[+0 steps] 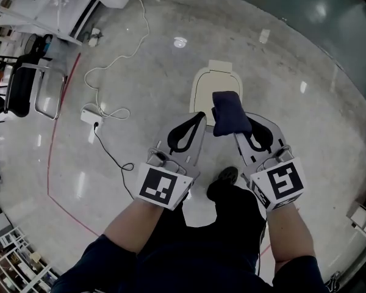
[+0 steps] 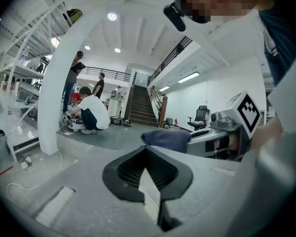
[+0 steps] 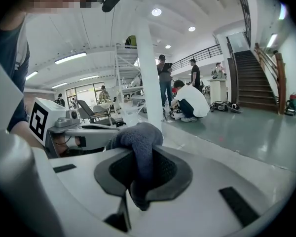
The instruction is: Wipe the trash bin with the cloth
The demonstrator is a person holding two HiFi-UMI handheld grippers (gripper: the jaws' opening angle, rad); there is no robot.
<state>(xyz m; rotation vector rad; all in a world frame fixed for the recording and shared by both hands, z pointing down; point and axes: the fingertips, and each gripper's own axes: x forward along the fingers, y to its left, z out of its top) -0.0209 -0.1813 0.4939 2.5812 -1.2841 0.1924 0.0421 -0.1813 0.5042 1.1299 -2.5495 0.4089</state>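
One cloth (image 3: 138,135) pinched in right gripper (image 3: 140,174); left gripper (image 2: 149,174) seemingly closed.

A white power strip (image 1: 90,115) lies on the grey floor (image 1: 293,72) at the left, with a white cable (image 1: 118,58) looping to its far side and a black cable (image 1: 113,157) trailing nearer. A red line (image 1: 49,157) runs left of them, past a black chair (image 1: 21,90). Across the hall a person in a white shirt (image 2: 93,113) crouches beside a white column (image 2: 64,78); a staircase (image 2: 140,107) rises to their right.
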